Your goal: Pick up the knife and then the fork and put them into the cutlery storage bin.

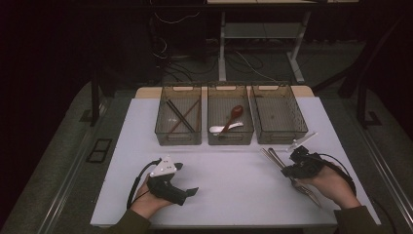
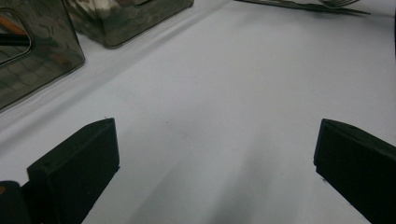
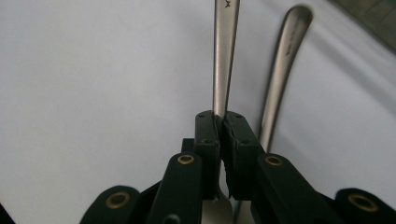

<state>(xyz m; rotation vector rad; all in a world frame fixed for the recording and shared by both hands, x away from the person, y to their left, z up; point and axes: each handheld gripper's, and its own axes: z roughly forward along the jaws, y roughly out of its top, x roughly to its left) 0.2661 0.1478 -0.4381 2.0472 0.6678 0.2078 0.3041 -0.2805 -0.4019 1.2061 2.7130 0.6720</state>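
**High view.**
- Your left tongs (image 1: 187, 178) rest on the table (image 1: 234, 195), well apart from the work.
- Your right tongs (image 1: 288, 168) sit over a small cluster of metal cutlery.
- A pale utensil (image 1: 302, 142) lies just beyond the right tongs, between them and the bins.
- Farther ahead of both tongs are three bins:
  - The left bin (image 1: 178, 88) holds dark sticks (image 1: 180, 117).
  - The middle bin (image 1: 230, 88) holds a brown spoon (image 1: 234, 114) and a white spoon (image 1: 227, 128).
- The right bin (image 1: 272, 88) looks empty, and it is the one nearest your right tongs.

**Left gripper view.**
- The jaws stand wide apart with bare table between them, so the left tongs are released.
- Two bin walls (image 2: 42, 51) stand ahead to one side.
- The cutlery cluster (image 2: 303, 5) is far ahead.

**Right gripper view.**
- The right tongs are clenched on the metal handle (image 3: 223, 56) of one piece, and the pads pinch it near where it widens.
- A second handle (image 3: 285, 60) lies just beside the tongs, apart from the jaws.

**Step in hand.** By my judgement you are picking one piece out of the cluster to sort it into a bin.

**Next move.** Lift it clear without dragging its neighbour, then carry it forward. The empty bin looks like the likely place for it.

**Differences between views.**
- The right gripper view is what confirms that one piece is pinched; the high view blurs the pieces together.
- The high view gives you the bins' contents.
- Whether the held piece is a fork or a spoon I cannot tell.
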